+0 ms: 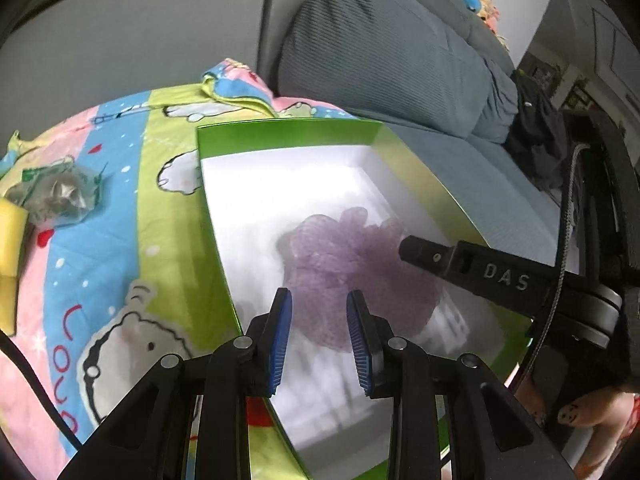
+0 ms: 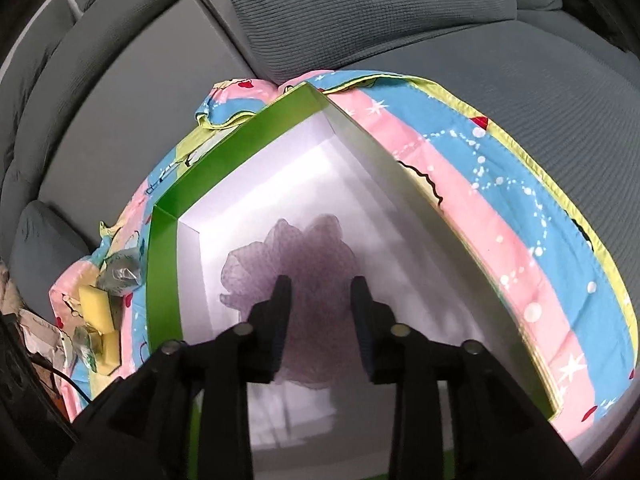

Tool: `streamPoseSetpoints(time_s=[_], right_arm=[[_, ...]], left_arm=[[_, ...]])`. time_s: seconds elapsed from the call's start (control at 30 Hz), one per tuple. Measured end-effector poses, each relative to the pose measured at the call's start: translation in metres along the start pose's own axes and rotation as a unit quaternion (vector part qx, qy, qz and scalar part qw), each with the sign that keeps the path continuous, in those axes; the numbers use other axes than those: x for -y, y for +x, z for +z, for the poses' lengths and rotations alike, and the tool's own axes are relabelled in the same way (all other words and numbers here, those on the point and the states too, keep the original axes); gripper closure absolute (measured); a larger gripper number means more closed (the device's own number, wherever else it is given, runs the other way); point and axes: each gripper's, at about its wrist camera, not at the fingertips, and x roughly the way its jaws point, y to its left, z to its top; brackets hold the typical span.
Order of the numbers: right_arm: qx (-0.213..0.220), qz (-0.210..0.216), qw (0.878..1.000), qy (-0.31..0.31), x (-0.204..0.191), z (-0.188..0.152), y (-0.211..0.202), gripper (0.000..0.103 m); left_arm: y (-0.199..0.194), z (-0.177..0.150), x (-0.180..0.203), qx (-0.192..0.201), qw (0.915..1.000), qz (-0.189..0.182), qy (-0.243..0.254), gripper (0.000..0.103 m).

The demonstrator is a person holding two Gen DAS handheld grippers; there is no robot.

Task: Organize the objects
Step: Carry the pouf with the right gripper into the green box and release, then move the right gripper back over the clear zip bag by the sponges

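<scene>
A purple mesh bath puff (image 1: 352, 268) lies inside a green box with a white inside (image 1: 288, 132). My left gripper (image 1: 319, 300) is open above the near part of the box, just short of the puff. My right gripper (image 2: 320, 288) is open right over the puff (image 2: 304, 248), its fingers on either side of the puff's near part without squeezing it; it also shows in the left wrist view (image 1: 408, 248) as a black finger reaching in from the right. The box's green rim (image 2: 164, 272) shows in the right wrist view.
The box sits on a cartoon-print blanket (image 1: 100, 240) on a grey sofa (image 2: 480, 80). Left of the box lie a yellow sponge (image 1: 10, 236), (image 2: 96, 304) and a crumpled clear wrapper (image 1: 60, 192), (image 2: 120, 272). Grey cushions (image 1: 380, 48) stand behind.
</scene>
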Motion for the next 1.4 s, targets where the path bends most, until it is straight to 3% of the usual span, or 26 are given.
streamPoseSetpoints(time_s=[0.13, 0.33, 0.57, 0.63, 0.73, 0.9, 1.07, 1.13, 1.2, 1.33, 1.4], right_arm=[[-0.003, 0.014, 1.0, -0.006, -0.003, 0.0, -0.001, 0.064], [-0.012, -0.001, 1.0, -0.022, -0.013, -0.002, 0.006, 0.064], [-0.016, 0.005, 1.0, -0.025, -0.017, -0.004, 0.008, 0.064], [-0.015, 0.001, 0.999, -0.029, -0.019, -0.005, 0.007, 0.061], [0.004, 0.002, 0.999, -0.04, -0.024, -0.004, -0.002, 0.045], [0.045, 0.073, 0.995, -0.049, -0.043, -0.004, -0.028, 0.033], [0.069, 0.123, 0.985, -0.103, -0.09, -0.017, -0.048, 0.025], [0.074, 0.135, 0.979, -0.133, -0.113, -0.024, -0.051, 0.023], [0.069, 0.148, 0.971, -0.173, -0.143, -0.037, -0.049, 0.023], [0.052, 0.17, 0.96, -0.215, -0.192, -0.062, -0.039, 0.023], [0.052, 0.16, 0.96, -0.226, -0.219, -0.079, -0.031, 0.023]], left_arm=[[-0.006, -0.004, -0.006, 0.003, 1.0, -0.003, 0.007, 0.072], [-0.015, -0.012, -0.008, 0.0, 1.0, -0.003, 0.008, 0.072], [-0.023, -0.018, -0.018, 0.002, 0.9989, -0.042, -0.019, 0.072], [-0.03, -0.019, -0.022, 0.009, 0.9973, -0.066, -0.031, 0.072], [-0.052, -0.02, -0.029, 0.036, 0.9961, -0.071, -0.039, 0.072], [-0.102, -0.021, -0.053, 0.084, 0.9944, -0.046, -0.043, 0.068], [-0.146, -0.034, -0.106, 0.117, 0.9893, 0.021, -0.085, 0.034], [-0.161, -0.043, -0.134, 0.141, 0.9813, 0.062, -0.115, 0.023], [-0.17, -0.058, -0.166, 0.151, 0.9712, 0.1, -0.154, 0.023], [-0.182, -0.085, -0.22, 0.143, 0.9631, 0.135, -0.184, 0.023], [-0.185, -0.099, -0.243, 0.149, 0.957, 0.144, -0.203, 0.023]])
